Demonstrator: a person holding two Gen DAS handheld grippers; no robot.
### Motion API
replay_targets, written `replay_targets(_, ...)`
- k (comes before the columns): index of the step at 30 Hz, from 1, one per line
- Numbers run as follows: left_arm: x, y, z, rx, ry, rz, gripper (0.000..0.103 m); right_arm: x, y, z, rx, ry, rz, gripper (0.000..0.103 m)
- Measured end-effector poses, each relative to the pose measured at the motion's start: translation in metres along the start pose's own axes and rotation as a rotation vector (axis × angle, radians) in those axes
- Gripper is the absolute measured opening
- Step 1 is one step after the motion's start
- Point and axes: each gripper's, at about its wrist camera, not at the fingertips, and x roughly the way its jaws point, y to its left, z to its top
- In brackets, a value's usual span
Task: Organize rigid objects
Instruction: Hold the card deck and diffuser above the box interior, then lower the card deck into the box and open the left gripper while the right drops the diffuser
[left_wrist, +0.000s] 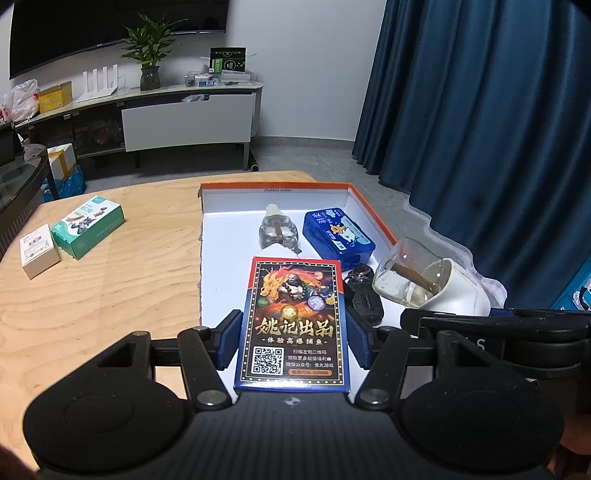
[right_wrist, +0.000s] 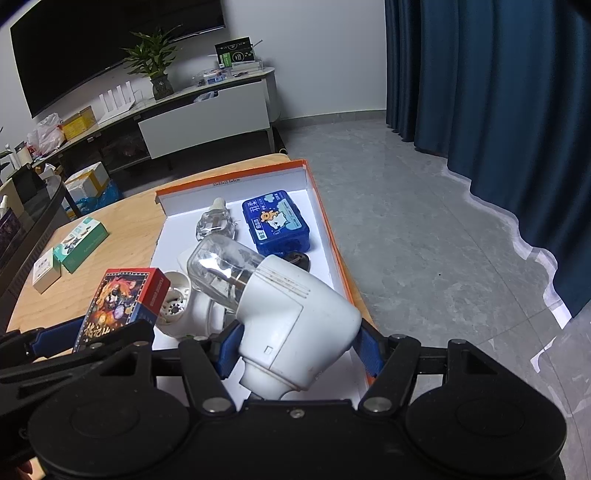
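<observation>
My left gripper (left_wrist: 291, 341) is shut on a card box (left_wrist: 293, 325) with a dragon picture, held over the near end of the orange-rimmed white tray (left_wrist: 364, 206). My right gripper (right_wrist: 297, 345) is shut on a white plug-in device with a clear bottle (right_wrist: 291, 314), held over the tray's near right part. The card box also shows in the right wrist view (right_wrist: 122, 306), and the device shows in the left wrist view (left_wrist: 428, 286). In the tray lie a clear liquid refill bottle (right_wrist: 216, 223), a blue tin (right_wrist: 275, 221) and a black car key (left_wrist: 362, 295).
A green box (left_wrist: 86, 225) and a small white box (left_wrist: 38, 249) lie on the wooden table (left_wrist: 110, 288) at the left. The tray's right side is at the table edge, above grey floor. A blue curtain (right_wrist: 498, 92) hangs at the right. A TV console stands behind.
</observation>
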Motion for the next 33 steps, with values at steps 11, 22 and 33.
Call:
replay_targets(11,0.012,0.007,0.038,0.007,-0.042,0.009,0.060,0.005,0.003,0.043,-0.016,-0.045,0.049,0.077)
replay_targets(22,0.053,0.019,0.083,0.022,-0.033,0.044,0.060,0.047,0.011,0.101,-0.038,-0.036,0.052,0.077)
replay_targets(33,0.089,0.033,0.094,0.008,0.031,0.061,0.060,0.096,0.023,0.123,-0.058,0.012,0.027,0.077)
